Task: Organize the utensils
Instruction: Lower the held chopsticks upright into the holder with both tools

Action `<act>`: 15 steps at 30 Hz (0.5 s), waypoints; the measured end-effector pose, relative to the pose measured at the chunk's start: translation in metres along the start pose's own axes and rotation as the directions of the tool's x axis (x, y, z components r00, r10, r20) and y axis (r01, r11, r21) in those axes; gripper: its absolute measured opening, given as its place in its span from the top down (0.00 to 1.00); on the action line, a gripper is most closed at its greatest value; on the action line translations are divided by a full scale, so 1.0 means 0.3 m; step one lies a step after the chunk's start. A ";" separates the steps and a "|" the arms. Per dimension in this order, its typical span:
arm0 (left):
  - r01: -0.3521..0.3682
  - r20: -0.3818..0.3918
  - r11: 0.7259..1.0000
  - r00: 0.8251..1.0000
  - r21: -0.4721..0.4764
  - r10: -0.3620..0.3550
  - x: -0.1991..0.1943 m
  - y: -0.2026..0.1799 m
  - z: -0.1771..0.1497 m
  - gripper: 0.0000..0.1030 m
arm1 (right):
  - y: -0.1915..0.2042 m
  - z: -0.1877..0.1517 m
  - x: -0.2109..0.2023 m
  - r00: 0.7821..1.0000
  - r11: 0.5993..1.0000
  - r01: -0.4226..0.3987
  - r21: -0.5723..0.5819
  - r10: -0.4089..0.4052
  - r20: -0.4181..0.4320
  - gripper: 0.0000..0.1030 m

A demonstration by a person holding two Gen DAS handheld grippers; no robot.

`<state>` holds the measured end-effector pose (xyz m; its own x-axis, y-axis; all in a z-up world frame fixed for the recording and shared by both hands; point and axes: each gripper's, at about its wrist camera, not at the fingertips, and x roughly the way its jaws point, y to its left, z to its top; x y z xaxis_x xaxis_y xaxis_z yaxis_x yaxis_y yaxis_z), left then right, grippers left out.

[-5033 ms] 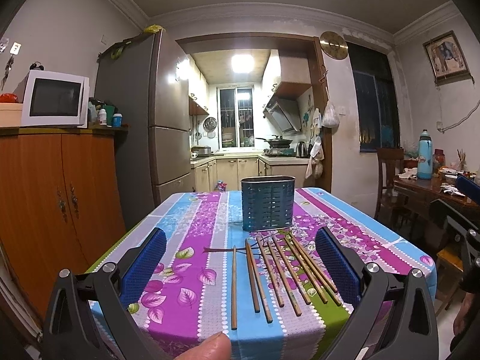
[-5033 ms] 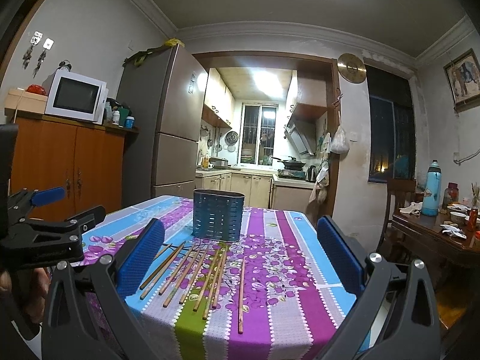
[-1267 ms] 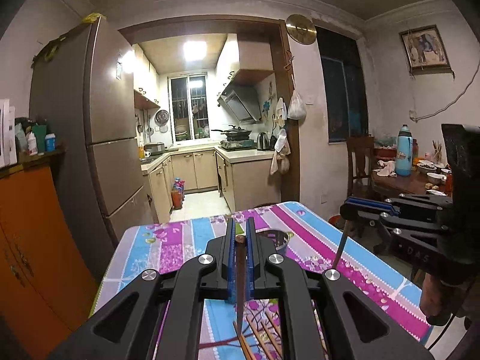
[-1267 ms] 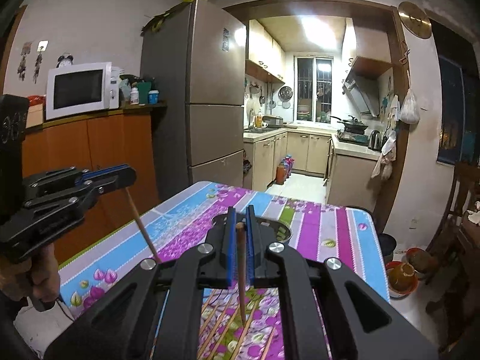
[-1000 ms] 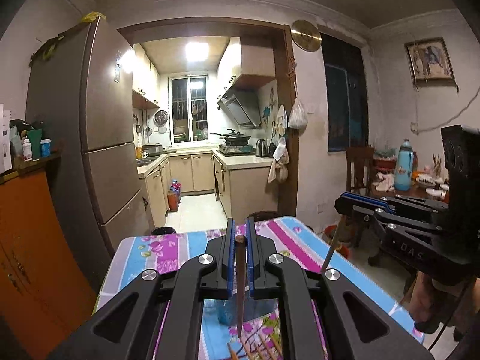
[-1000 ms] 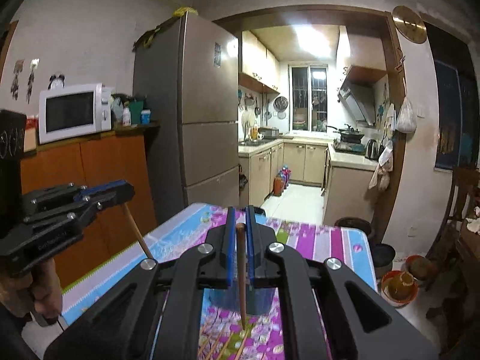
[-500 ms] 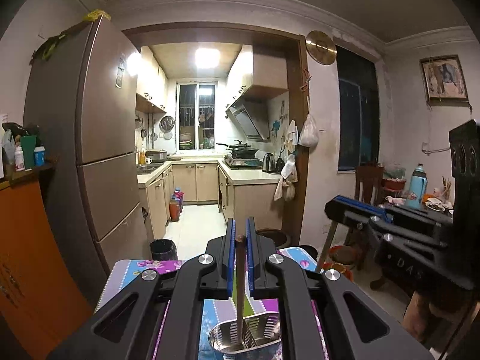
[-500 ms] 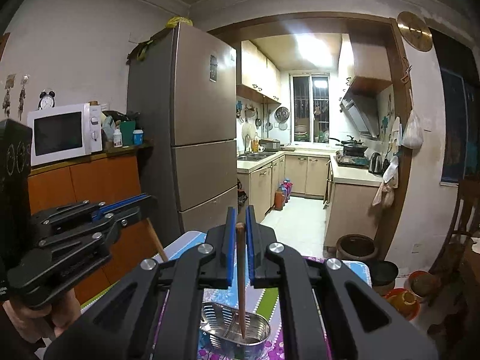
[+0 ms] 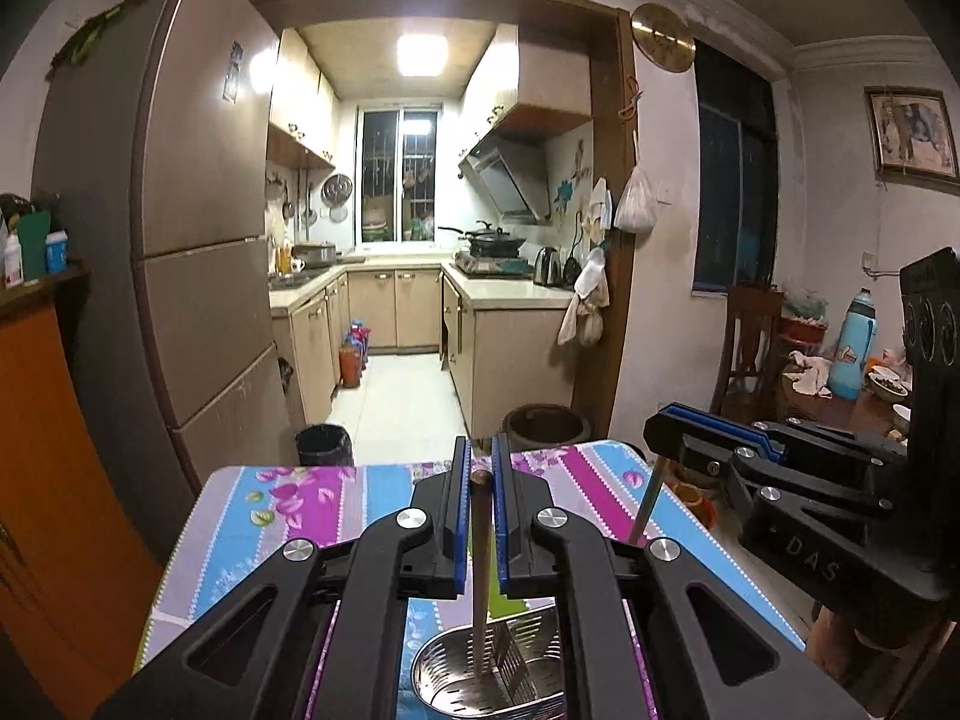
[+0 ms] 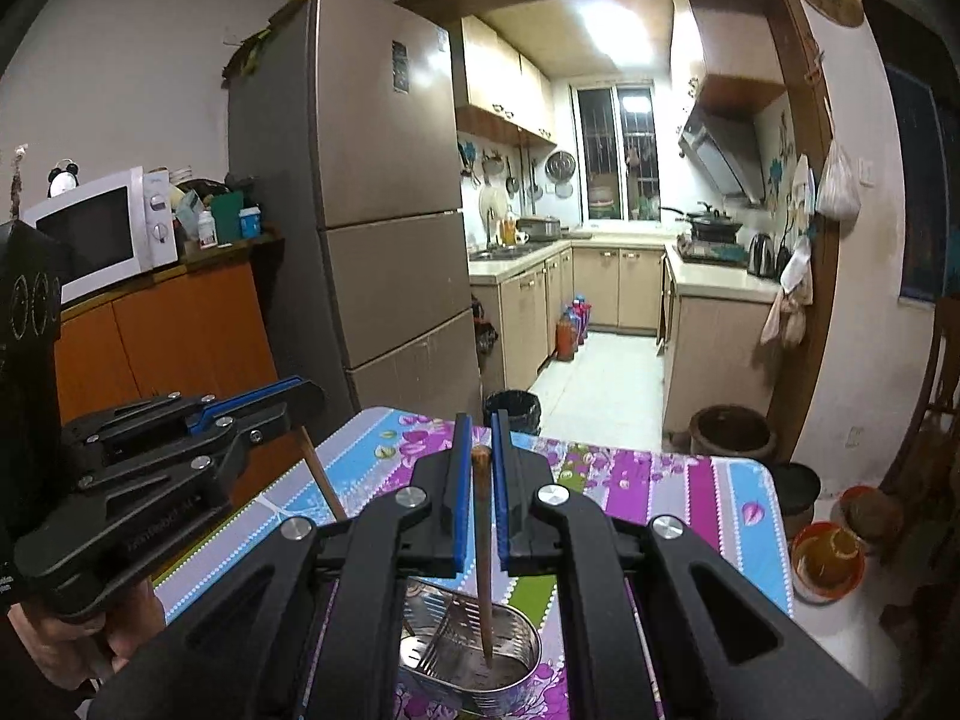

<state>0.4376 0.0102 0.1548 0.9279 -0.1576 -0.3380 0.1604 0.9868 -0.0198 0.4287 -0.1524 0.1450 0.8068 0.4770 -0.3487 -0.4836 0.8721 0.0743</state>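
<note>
My left gripper (image 9: pixel 480 450) is shut on a brown chopstick (image 9: pixel 478 570) that hangs tip down into the mouth of the perforated metal utensil holder (image 9: pixel 438 678). My right gripper (image 10: pixel 480 426) is shut on a second chopstick (image 10: pixel 485 570), whose tip is inside the same holder (image 10: pixel 528 636). Each gripper shows in the other's view: the right gripper (image 9: pixel 666 438) beside the left with its chopstick (image 9: pixel 647 507) slanting down, and the left gripper (image 10: pixel 300 396) with its chopstick (image 10: pixel 321 480). The holder stands on the flowered tablecloth (image 9: pixel 288 510).
Past the table's far edge (image 10: pixel 690 462) lie a black bin (image 9: pixel 324 444) and a clay pot (image 9: pixel 543 426) on the floor. A tall fridge (image 9: pixel 198 240) and an orange cabinet (image 10: pixel 168 336) stand left. A chair (image 9: pixel 747 348) and a cluttered side table stand right.
Both grippers have travelled forward over the table with their chopsticks. The holder, earlier ahead of them, now sits right under the jaws, with both tips in its mouth.
</note>
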 end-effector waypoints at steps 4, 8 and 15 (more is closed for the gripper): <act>-0.011 -0.016 1.000 1.000 -0.012 0.011 0.029 0.020 -0.019 0.92 | -0.006 -0.008 0.030 1.000 1.000 0.004 0.008 -0.004 -0.019 0.95; -0.020 -0.029 1.000 0.999 -0.021 0.020 0.056 0.040 -0.026 0.92 | -0.027 -0.020 0.056 0.999 1.000 0.003 0.030 -0.002 -0.038 0.95; -0.053 -0.058 0.998 0.997 -0.034 0.051 0.106 0.069 -0.040 0.91 | -0.057 -0.035 0.095 0.998 0.998 0.032 0.046 -0.029 -0.060 0.86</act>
<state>0.4664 0.0259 0.1323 0.9137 -0.1050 -0.3925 0.0998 0.9944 -0.0337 0.4564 -0.1550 0.1239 0.7987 0.4440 -0.4062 -0.4414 0.8910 0.1061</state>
